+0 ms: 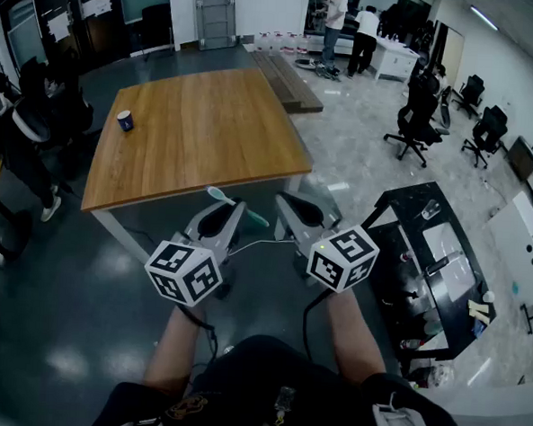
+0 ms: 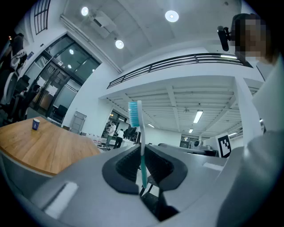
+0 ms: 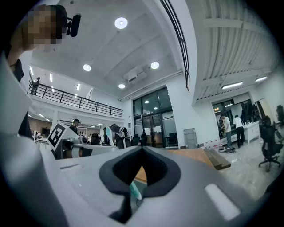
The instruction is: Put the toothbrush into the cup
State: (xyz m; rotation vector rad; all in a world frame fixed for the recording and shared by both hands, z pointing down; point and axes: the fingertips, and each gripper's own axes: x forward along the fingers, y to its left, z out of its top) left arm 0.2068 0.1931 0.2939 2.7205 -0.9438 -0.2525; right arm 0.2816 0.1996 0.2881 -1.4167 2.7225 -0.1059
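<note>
While the left gripper [image 2: 143, 148] clamps the toothbrush [image 2: 141, 133], the right gripper [image 3: 142, 148] looks shut and empty; the cup [image 1: 125, 120] stands well apart on the desk [image 1: 199, 131]

Teal toothbrush [image 2: 142, 137] in left hand-held gripper [image 2: 142, 156], blue cup [image 1: 125, 120] on table [image 1: 199, 131]

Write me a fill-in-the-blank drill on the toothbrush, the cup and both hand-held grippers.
1. The left hand-held gripper is shut on the ____.
2. The cup stands on the wooden ____.
3. The cup is dark ____.
4. The right hand-held gripper, its jaws together, holds ____.

Missing words: toothbrush; table; blue; nothing.
</note>
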